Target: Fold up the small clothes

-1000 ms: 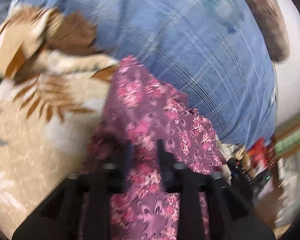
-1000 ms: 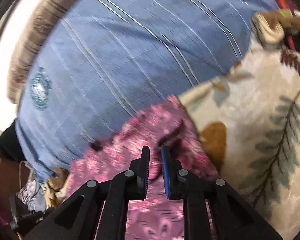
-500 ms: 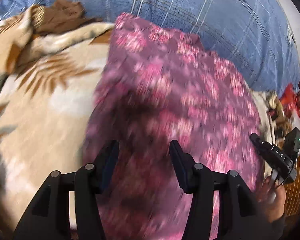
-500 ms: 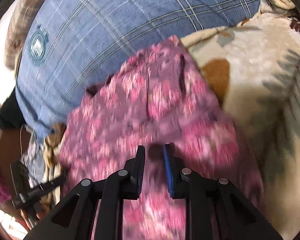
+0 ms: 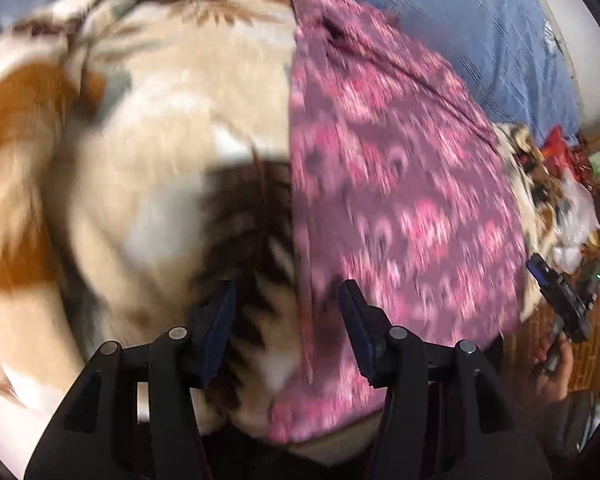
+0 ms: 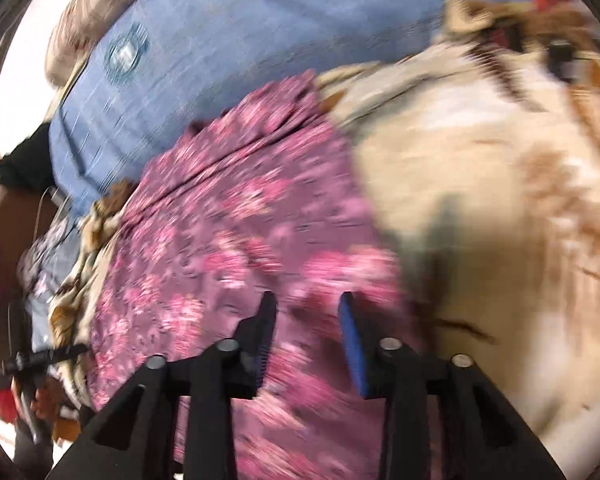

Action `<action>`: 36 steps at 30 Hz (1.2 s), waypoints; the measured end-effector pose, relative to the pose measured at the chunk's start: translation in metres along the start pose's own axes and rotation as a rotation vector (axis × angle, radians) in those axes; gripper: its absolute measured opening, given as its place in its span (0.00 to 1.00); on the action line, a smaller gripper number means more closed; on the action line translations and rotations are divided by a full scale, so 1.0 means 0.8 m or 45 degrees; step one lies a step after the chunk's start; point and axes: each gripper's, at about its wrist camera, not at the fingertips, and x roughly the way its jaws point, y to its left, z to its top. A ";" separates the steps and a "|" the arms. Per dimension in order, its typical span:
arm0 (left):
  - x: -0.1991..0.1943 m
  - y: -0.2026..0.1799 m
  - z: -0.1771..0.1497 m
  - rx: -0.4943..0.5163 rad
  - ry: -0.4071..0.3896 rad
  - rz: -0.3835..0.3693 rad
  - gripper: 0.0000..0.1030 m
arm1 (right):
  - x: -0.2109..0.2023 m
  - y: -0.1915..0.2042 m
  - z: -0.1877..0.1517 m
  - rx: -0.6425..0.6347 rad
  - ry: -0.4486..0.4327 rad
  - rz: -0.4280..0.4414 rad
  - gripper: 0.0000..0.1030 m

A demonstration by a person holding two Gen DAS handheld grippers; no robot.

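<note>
Two fisheye cameras, one on each handheld gripper, look steeply down along their fingers at a bed from close above, both blurred. The left view faces the cream leaf-print blanket [image 5: 148, 128], with the pink floral cloth [image 5: 400, 184] at its right. The right view mirrors this; both share cloth, blanket and the blue checked bedding [image 6: 260, 40] beyond.

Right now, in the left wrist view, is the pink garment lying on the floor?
No, the pink garment lies on a beige patterned blanket.
</note>
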 end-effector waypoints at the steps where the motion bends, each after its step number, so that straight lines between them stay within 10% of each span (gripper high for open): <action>1: 0.001 -0.001 -0.010 0.007 0.010 -0.024 0.51 | -0.009 -0.012 -0.005 0.016 -0.002 -0.041 0.48; 12: 0.007 -0.016 -0.050 0.011 0.082 -0.147 0.63 | -0.004 -0.039 -0.059 -0.040 0.213 0.042 0.49; 16: 0.010 -0.022 -0.057 0.030 0.073 -0.120 0.60 | -0.001 -0.023 -0.068 -0.138 0.268 0.098 0.29; 19: 0.013 -0.030 -0.060 0.074 0.099 -0.099 0.06 | 0.000 -0.017 -0.068 -0.181 0.261 0.100 0.10; 36: -0.067 -0.038 -0.016 0.088 -0.138 -0.393 0.04 | -0.038 0.001 -0.023 0.058 0.030 0.465 0.09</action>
